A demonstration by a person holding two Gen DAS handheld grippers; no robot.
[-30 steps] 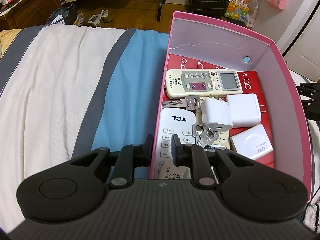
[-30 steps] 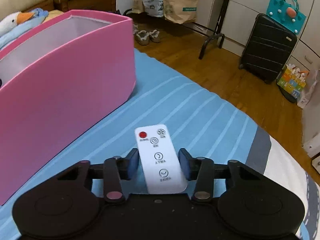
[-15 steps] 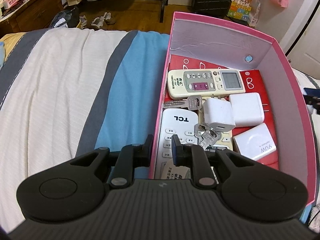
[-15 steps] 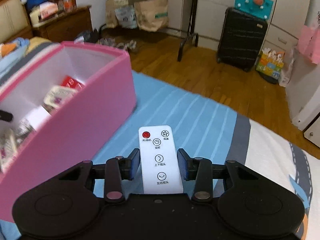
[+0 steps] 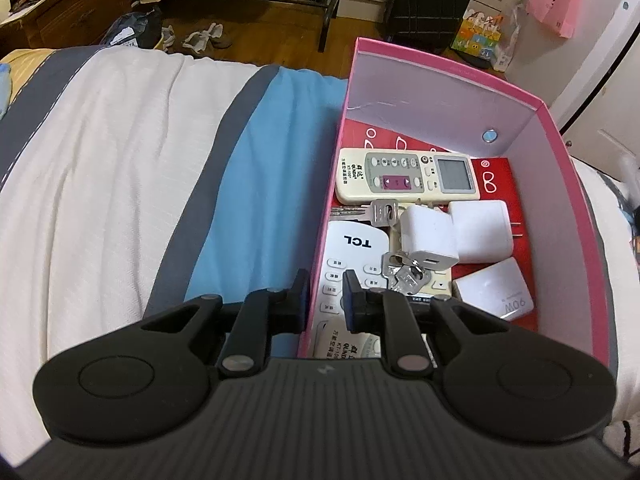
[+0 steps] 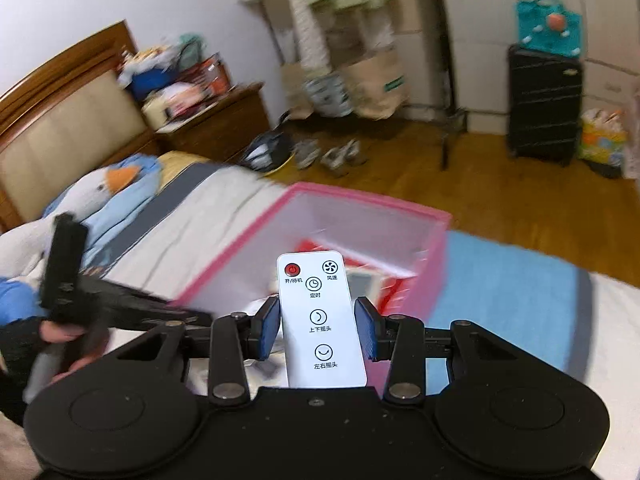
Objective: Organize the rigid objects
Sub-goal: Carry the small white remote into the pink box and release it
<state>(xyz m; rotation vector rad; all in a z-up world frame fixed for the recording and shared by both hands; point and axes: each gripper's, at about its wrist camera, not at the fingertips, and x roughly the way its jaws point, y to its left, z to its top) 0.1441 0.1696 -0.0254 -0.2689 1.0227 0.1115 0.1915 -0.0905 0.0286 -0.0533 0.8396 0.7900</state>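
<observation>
Above the blurred pink box (image 6: 362,216), the right hand-held gripper (image 6: 320,330) clamps a white remote (image 6: 322,320), apparently clear of the rim.

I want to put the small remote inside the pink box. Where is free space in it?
Free: the red floor between the back wall and the beige remote. Crowded: the middle and front, with chargers, keys and the TCL remote.

A small white fan remote (image 6: 322,320) with a red power button hangs face-up over the open pink box (image 5: 560,216) on the bed. Inside lie a cream air-conditioner remote (image 5: 408,176), a white TCL remote (image 5: 352,256), keys (image 5: 404,274) and three white chargers (image 5: 480,232).
</observation>
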